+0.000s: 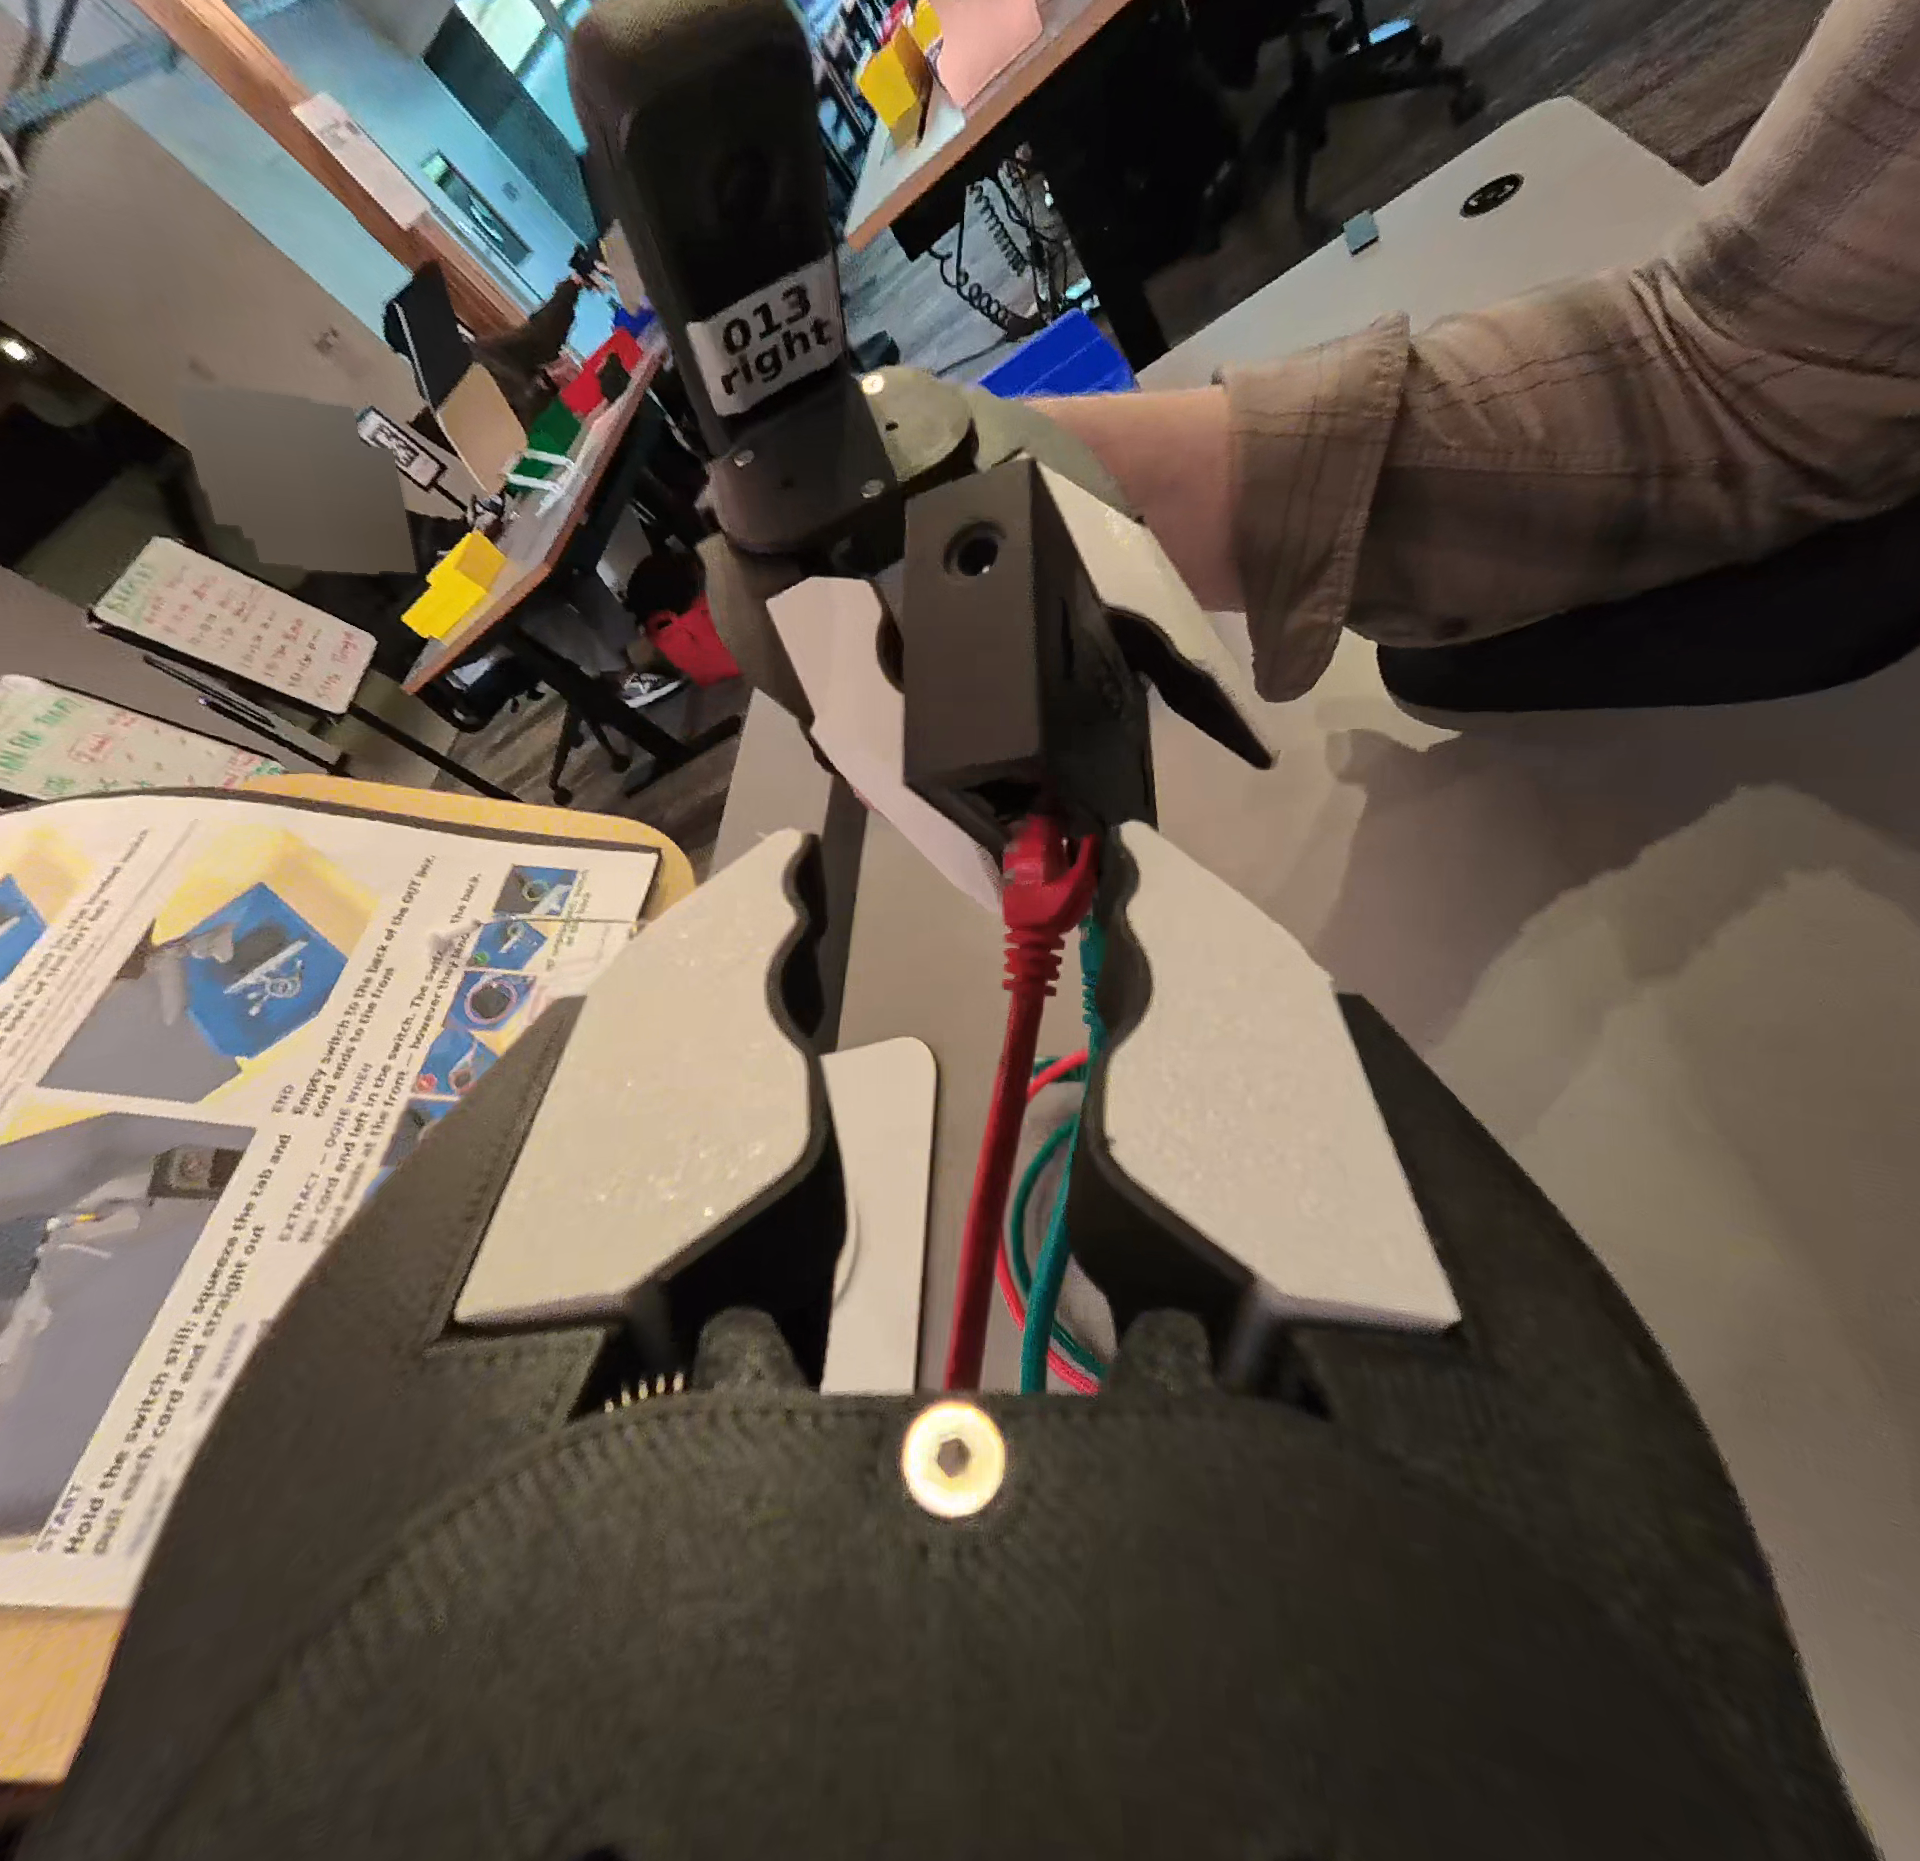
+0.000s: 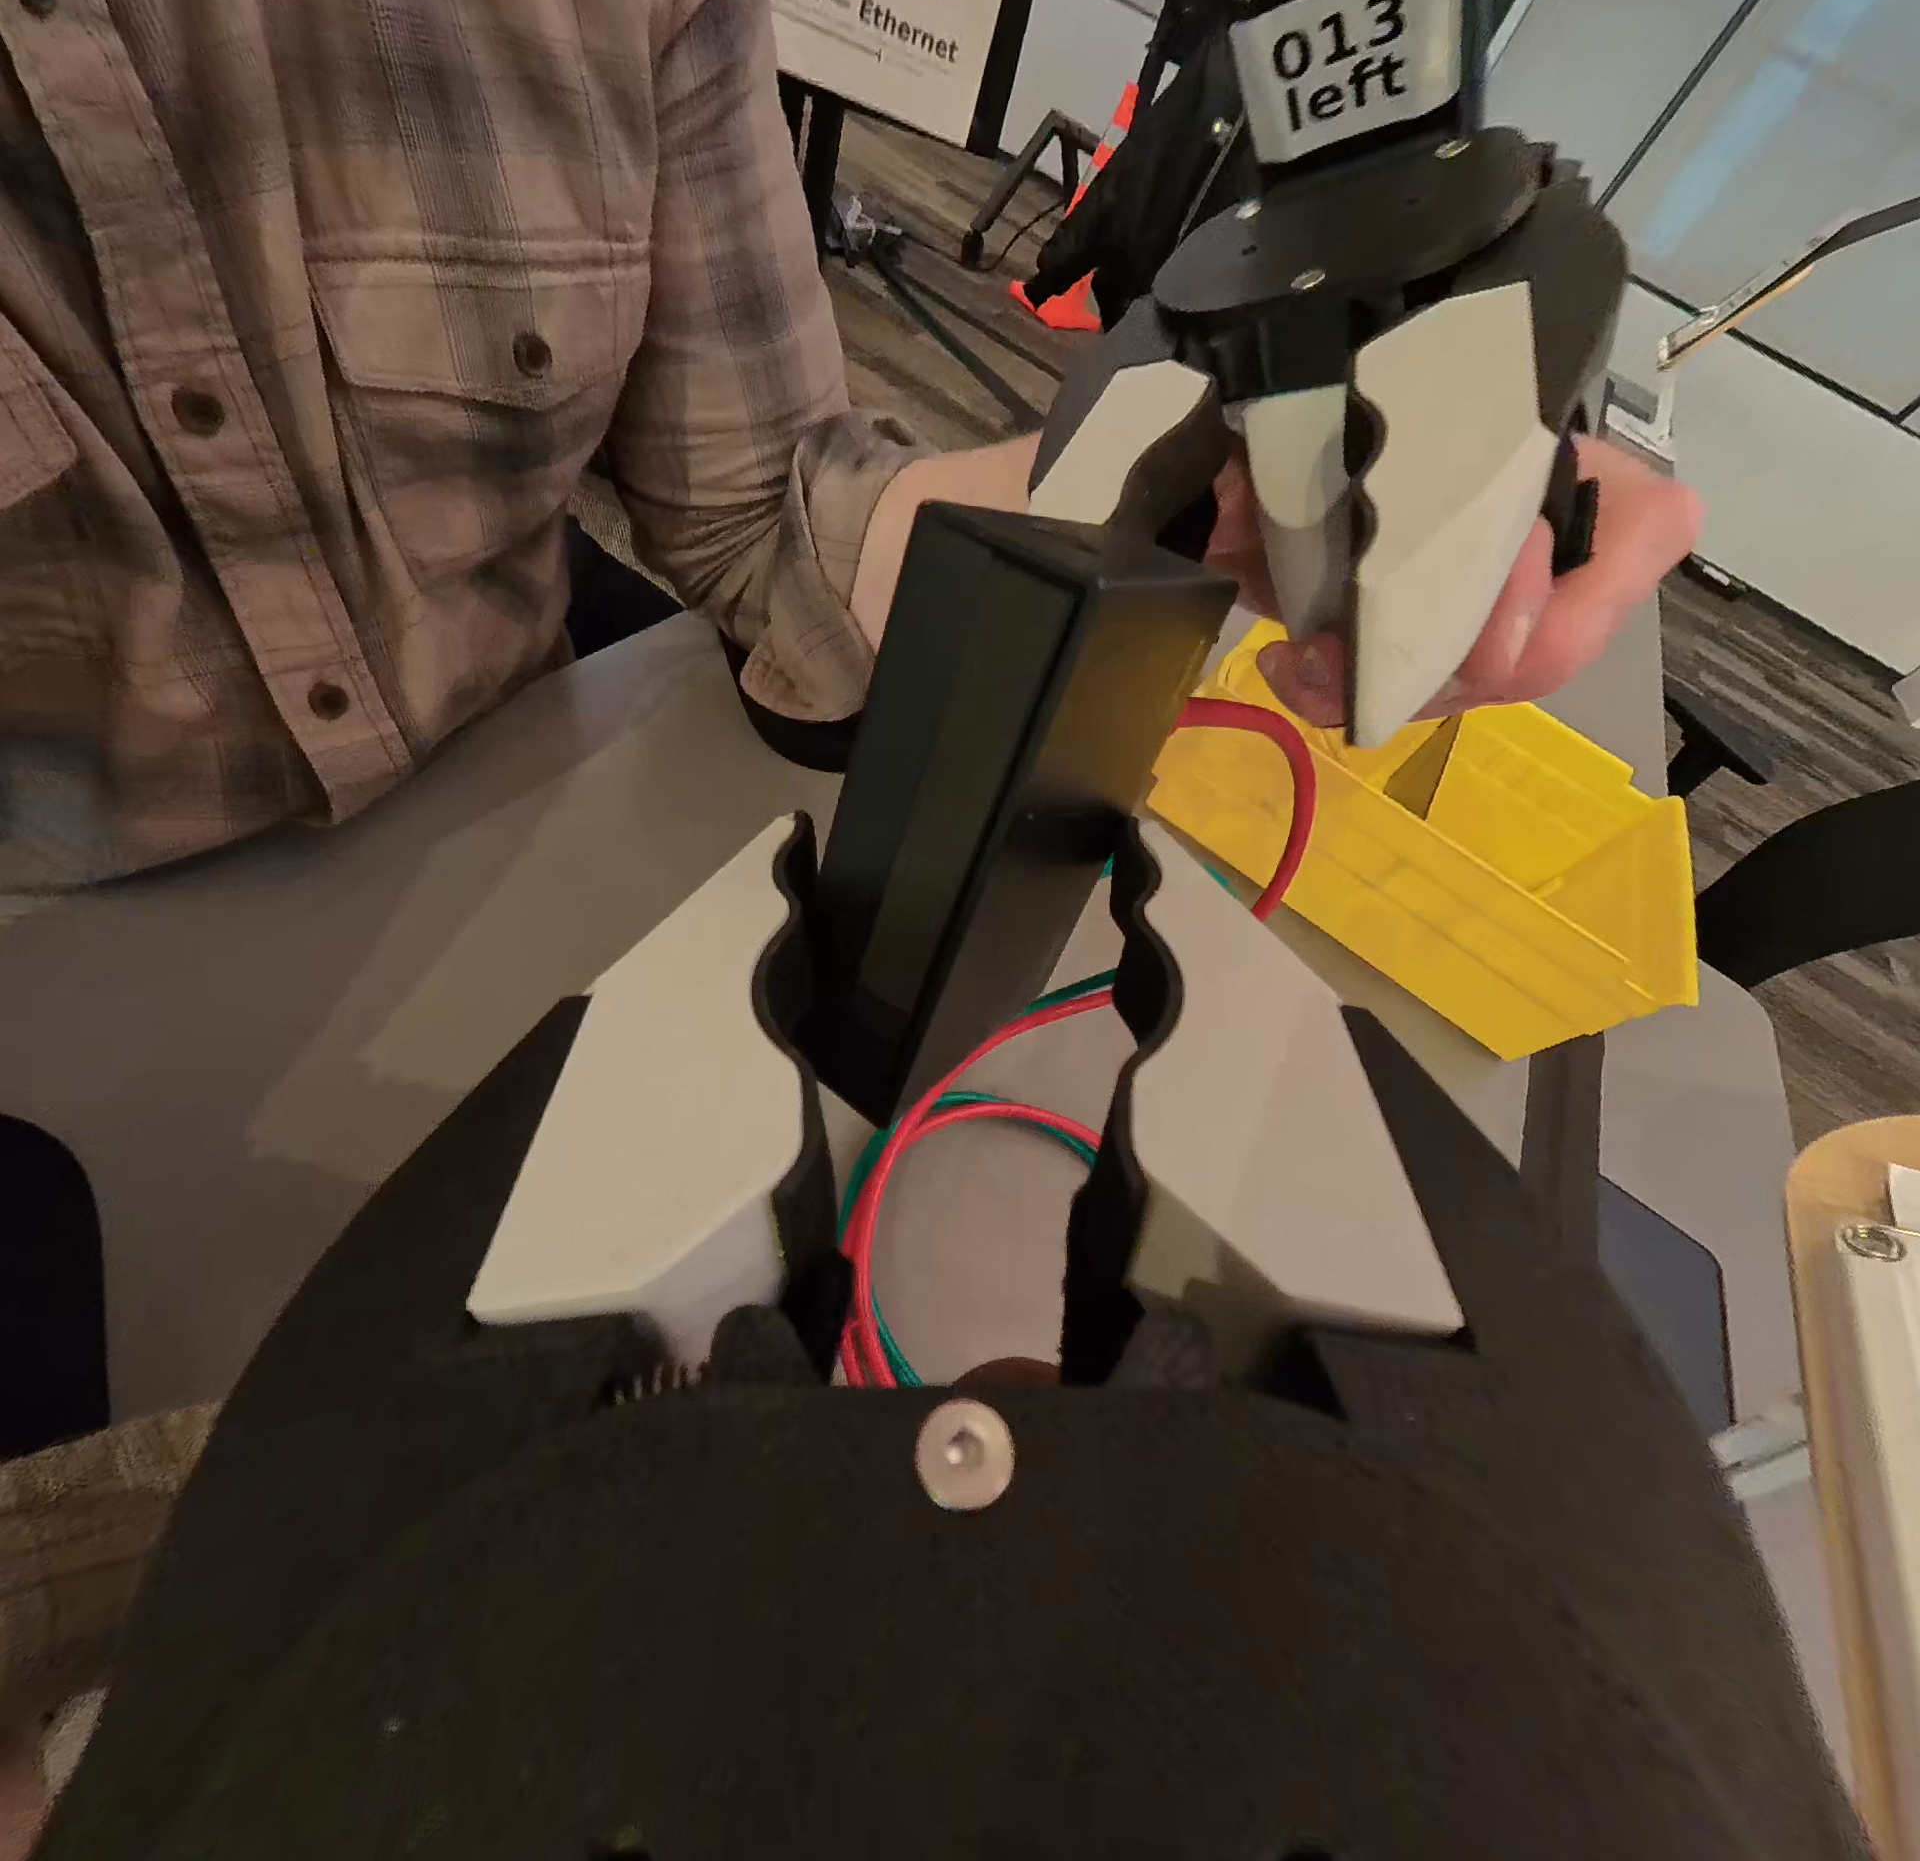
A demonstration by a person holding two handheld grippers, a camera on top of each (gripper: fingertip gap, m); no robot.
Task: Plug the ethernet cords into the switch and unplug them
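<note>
The right gripper [image 2: 961,938] clamps the black ethernet switch [image 2: 997,751] above the grey table [image 2: 312,980]; a red ethernet cord [image 1: 1023,980] sits plugged into it, between the left gripper's [image 1: 961,938] parted fingers.

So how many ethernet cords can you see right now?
2. The red ethernet cord is plugged into the black box-shaped switch; the thin green ethernet cord runs beside it, its plug hidden. More may be hidden.
</note>
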